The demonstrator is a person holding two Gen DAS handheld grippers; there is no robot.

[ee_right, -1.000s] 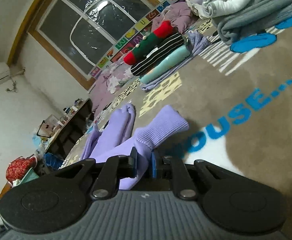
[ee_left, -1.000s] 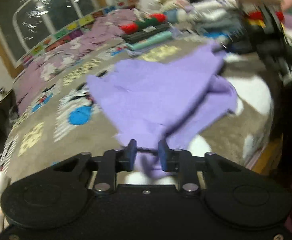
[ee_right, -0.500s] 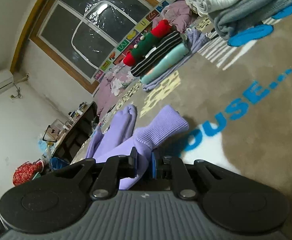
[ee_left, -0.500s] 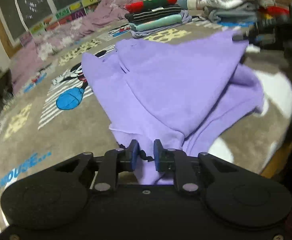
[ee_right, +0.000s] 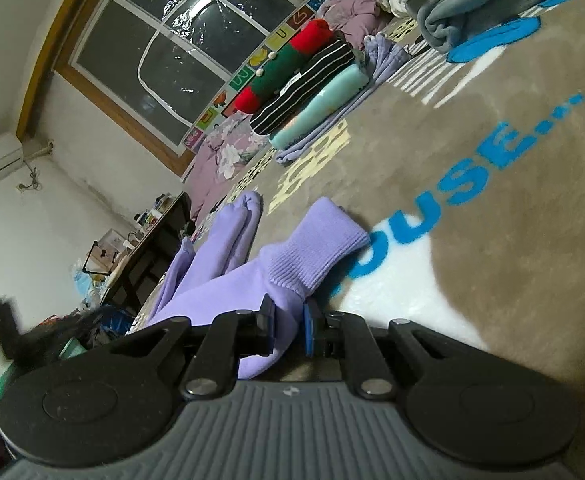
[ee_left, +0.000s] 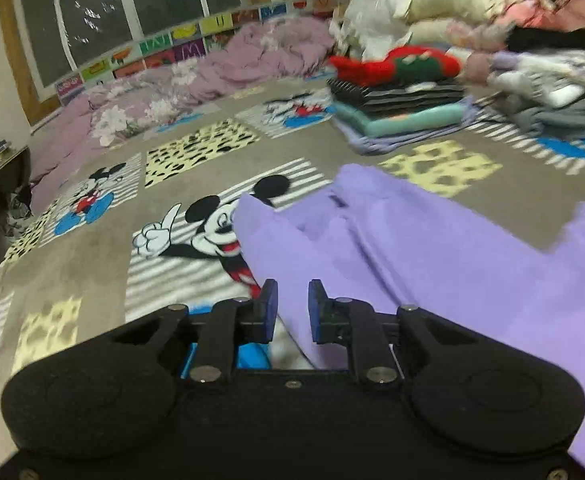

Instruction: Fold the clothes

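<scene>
Left tool (ee_left: 290, 306) sits spread over the purple garment (ee_left: 432, 248), which lies flat on the cartoon blanket (ee_left: 92, 256); right tool (ee_right: 286, 330) pinches fabric near the ribbed cuff (ee_right: 324, 244), probably anchoring that sleeve for the fold

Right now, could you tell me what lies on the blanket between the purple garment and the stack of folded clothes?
In the left wrist view, only the blanket's own yellow leopard-print patch lies between the purple garment and the stack of folded clothes; nothing else sits there.
</scene>
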